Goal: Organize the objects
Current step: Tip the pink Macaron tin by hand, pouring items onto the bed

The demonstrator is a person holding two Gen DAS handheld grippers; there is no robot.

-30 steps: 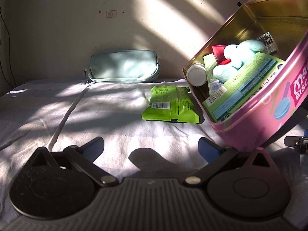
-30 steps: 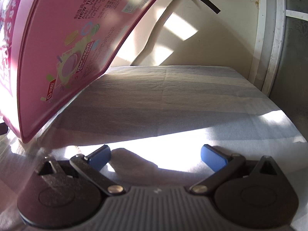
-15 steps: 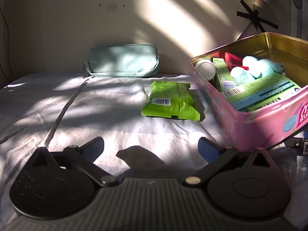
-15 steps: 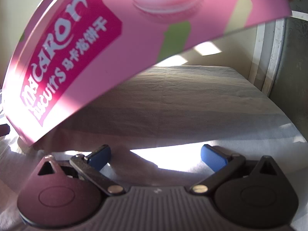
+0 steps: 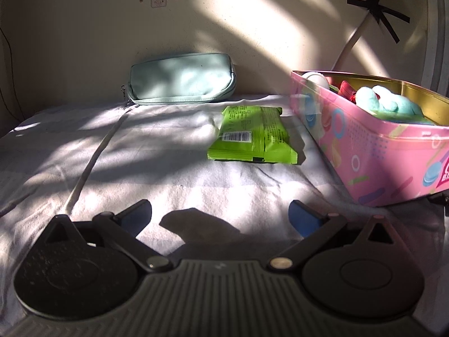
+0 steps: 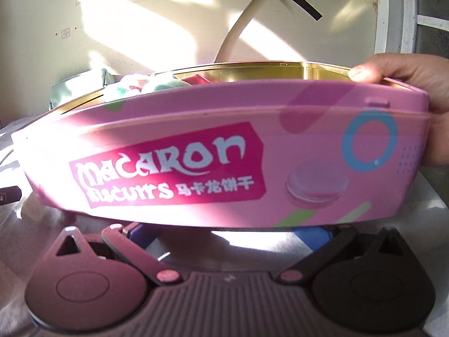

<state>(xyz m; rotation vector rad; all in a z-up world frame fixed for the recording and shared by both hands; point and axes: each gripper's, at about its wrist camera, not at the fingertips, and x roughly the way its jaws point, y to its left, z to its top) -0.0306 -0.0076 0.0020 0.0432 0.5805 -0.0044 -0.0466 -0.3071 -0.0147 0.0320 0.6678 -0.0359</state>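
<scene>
A pink macaron biscuit tin (image 5: 373, 151) stands open at the right, with a teal plush toy (image 5: 387, 104), a white round cap (image 5: 315, 80) and red items inside. In the right wrist view the tin (image 6: 224, 165) fills the frame, level, and a bare hand (image 6: 404, 81) holds its right end. A green packet (image 5: 254, 137) lies on the white cloth left of the tin. My left gripper (image 5: 220, 216) is open and empty, low over the cloth. My right gripper (image 6: 227, 233) is open and empty just in front of the tin.
A teal zip pouch (image 5: 182, 78) leans against the back wall. The white cloth (image 5: 112, 151) covers the surface. A white pipe (image 5: 350, 46) and black tape marks are on the wall at the right. A window frame (image 6: 393, 14) is at the far right.
The tin was tilted up on its side and is now lowered level onto the cloth in front of my right gripper. Both grippers stayed open and barely moved.
</scene>
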